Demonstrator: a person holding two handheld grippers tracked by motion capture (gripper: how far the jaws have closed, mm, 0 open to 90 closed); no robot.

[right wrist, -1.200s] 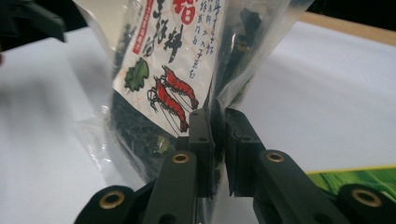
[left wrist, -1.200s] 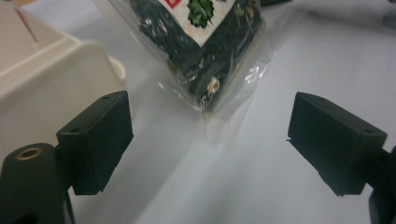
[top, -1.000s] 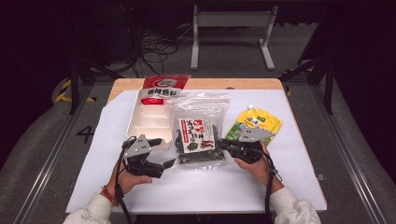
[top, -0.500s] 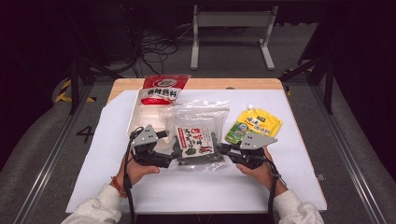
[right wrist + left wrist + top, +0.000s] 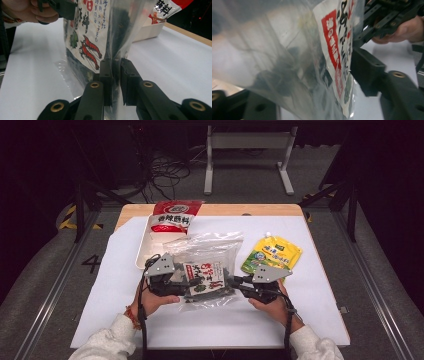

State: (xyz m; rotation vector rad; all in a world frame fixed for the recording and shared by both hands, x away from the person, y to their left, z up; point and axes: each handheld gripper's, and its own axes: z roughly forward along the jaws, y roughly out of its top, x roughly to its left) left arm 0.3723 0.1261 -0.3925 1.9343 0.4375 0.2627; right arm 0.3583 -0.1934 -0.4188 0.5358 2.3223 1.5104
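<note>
The right gripper [image 5: 115, 82] is clamped on the clear bag [image 5: 207, 270], between whose left side the left gripper [image 5: 186, 282] has just been closing, apparently not yet pressing.

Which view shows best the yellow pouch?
The high view: the yellow pouch lies whole on the white sheet, beyond the right gripper. The gripper views look instead at the clear bag.

Digit "4" [image 5: 91, 263] on floor left of table [image 5: 320, 285].
</note>
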